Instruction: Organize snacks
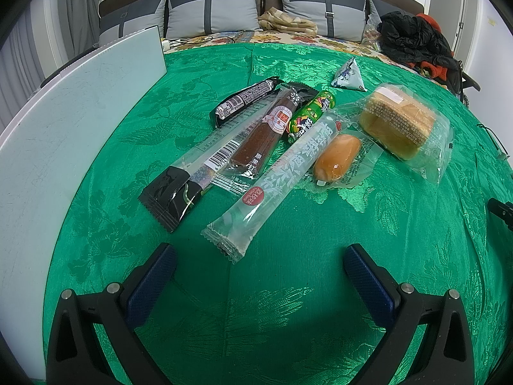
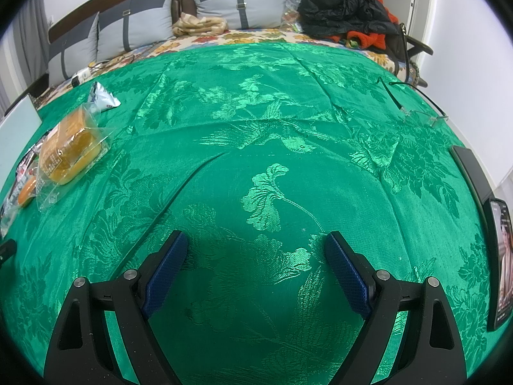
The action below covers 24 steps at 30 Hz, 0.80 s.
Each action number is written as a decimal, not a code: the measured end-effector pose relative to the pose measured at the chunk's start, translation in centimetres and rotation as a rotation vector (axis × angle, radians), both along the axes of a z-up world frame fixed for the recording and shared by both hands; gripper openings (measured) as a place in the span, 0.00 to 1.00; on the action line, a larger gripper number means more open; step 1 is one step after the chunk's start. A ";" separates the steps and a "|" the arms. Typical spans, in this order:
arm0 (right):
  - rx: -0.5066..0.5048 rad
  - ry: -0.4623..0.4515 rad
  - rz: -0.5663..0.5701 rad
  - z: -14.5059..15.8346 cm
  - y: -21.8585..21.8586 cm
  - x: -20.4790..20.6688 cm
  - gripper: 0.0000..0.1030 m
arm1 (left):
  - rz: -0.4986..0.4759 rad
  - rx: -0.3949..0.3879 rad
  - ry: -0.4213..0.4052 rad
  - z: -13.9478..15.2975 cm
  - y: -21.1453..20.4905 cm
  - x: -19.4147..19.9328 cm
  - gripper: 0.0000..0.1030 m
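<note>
Several wrapped snacks lie on the green cloth. In the left wrist view, from left: a long black-ended bar, a small dark bar, a brown fruit strip, a green candy roll, a long clear-wrapped bar, an orange sausage bun, a wrapped cake and a triangular pack. My left gripper is open, just short of the clear bar's near end. My right gripper is open and empty over bare cloth; the cake lies far left.
A white board stands along the left edge. A phone and a dark slab lie at the right edge, glasses further back. Pillows, a folded cloth and a black and red jacket sit behind.
</note>
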State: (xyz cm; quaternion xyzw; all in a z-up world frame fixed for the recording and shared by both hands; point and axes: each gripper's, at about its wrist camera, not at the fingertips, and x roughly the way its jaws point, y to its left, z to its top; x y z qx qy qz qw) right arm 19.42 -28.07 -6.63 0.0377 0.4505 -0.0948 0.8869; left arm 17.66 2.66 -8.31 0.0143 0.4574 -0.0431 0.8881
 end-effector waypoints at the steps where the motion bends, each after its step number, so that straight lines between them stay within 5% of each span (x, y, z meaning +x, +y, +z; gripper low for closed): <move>1: 0.000 0.000 0.000 0.0 0.0 0.0 0.87 | 0.000 0.000 0.000 0.0 0.0 0.0 1.00; 8: 0.000 0.000 0.000 0.0 -0.1 0.0 0.87 | -0.008 -0.003 0.049 0.3 0.5 0.1 1.00; 13: 0.000 0.000 0.000 0.0 0.0 0.0 0.87 | 0.006 -0.176 0.032 3.6 4.7 0.0 1.00; 15: 0.000 0.000 0.000 0.0 0.0 0.0 0.88 | 0.021 -0.189 0.022 4.5 6.2 0.9 1.00; 20: 0.000 0.000 0.000 0.0 -0.1 0.0 0.88 | 0.023 -0.088 0.064 5.3 7.3 5.3 0.94; 24: 0.000 0.000 0.000 0.0 0.0 0.0 0.88 | -0.037 -0.021 0.162 3.4 6.5 8.6 0.80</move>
